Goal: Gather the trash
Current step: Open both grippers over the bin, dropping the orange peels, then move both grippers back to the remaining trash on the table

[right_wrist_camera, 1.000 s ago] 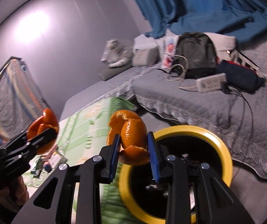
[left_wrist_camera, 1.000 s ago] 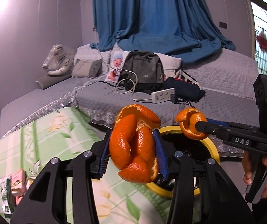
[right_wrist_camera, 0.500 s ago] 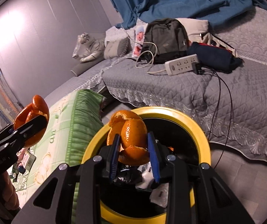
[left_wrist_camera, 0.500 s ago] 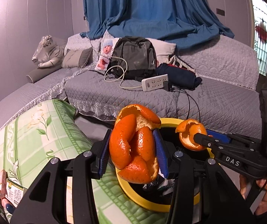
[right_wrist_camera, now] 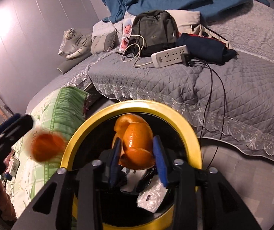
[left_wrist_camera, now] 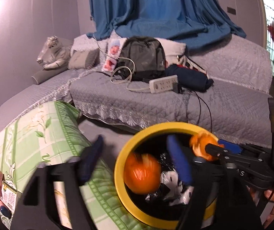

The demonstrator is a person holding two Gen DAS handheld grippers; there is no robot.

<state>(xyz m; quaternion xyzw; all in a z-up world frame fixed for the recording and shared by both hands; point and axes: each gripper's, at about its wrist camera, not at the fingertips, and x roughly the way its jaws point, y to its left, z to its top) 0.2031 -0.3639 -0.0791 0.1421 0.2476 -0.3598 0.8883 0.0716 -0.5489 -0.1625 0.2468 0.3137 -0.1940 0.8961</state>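
The left tongs stand wide open, their blue-padded fingers spread apart and blurred. A blurred piece of orange peel sits between those fingers, free of both, over the mouth of the yellow-rimmed bin. In the right wrist view that same peel shows just outside the bin's left rim, below the left tongs' dark tip. The right tongs are closed on a second orange peel, held between their blue pads directly above the bin opening. Beneath the right tongs, inside the bin, lie crumpled white and black wrappers. To the left of both tongs lies a green floral cloth, with small packets at its near left end. Beyond the tongs stands a grey quilted sofa carrying a backpack and a power strip.
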